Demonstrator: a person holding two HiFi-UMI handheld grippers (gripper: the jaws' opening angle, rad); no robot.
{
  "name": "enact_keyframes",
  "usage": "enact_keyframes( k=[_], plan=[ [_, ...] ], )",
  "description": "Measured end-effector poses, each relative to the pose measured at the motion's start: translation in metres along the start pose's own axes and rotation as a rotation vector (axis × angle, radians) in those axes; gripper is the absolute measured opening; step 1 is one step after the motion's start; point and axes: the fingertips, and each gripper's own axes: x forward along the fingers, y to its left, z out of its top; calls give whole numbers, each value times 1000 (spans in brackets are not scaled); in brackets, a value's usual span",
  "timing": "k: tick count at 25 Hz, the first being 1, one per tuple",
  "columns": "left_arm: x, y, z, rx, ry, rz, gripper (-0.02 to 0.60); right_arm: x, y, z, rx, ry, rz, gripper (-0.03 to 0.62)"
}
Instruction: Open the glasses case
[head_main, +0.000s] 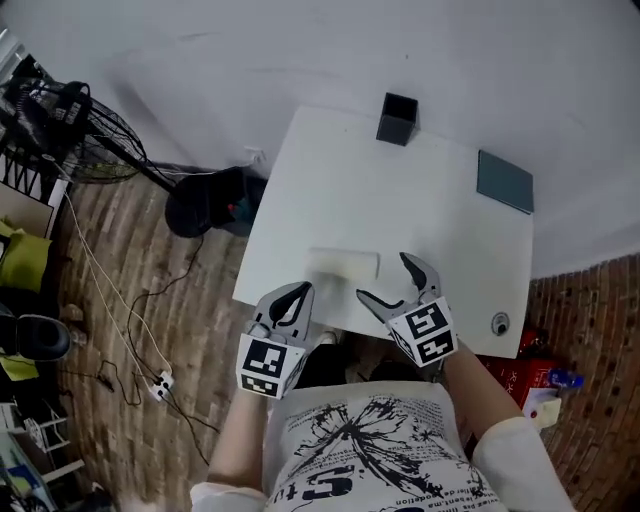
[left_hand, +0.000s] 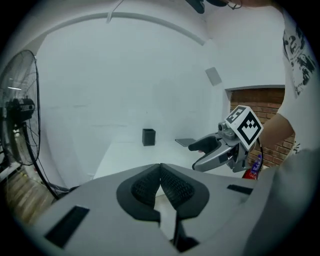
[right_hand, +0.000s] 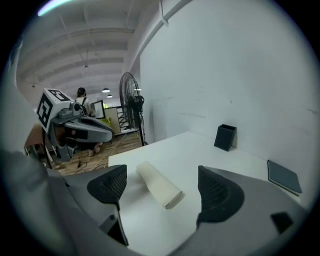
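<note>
The cream glasses case (head_main: 343, 265) lies closed near the front edge of the white table (head_main: 420, 210). In the right gripper view the glasses case (right_hand: 159, 184) lies on the table just ahead of my open right gripper (right_hand: 161, 177), untouched by either pad. From the head camera, my right gripper (head_main: 385, 277) hovers at the case's right end with its jaws spread. My left gripper (head_main: 293, 298) is shut and empty, off the table's front left corner, short of the case. Its fingertips (left_hand: 160, 169) meet, and they hide the case in the left gripper view.
A black open box (head_main: 397, 118) stands at the table's far edge and a grey flat pad (head_main: 504, 181) lies at the far right. A small round object (head_main: 500, 323) sits at the front right corner. A floor fan (head_main: 85, 140) and cables (head_main: 130, 330) are on the left.
</note>
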Motion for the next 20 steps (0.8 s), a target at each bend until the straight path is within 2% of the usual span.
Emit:
enact_keyframes(
  k=[6,10,16,20],
  plan=[
    [41,20,-57,-4,125,-128,14,47,2,-43,-10,151,-33,452],
    [62,25,-86,5,199,-188,14,70,-4,-66,-68,236,-53,439],
    [85,32,-121,-36,286,-228,14,90,-4,-91,-155,345,-62,416],
    [94,35,-132,-37,318,-240,14,99,-3,-96,-217,376,-91,397]
  ],
)
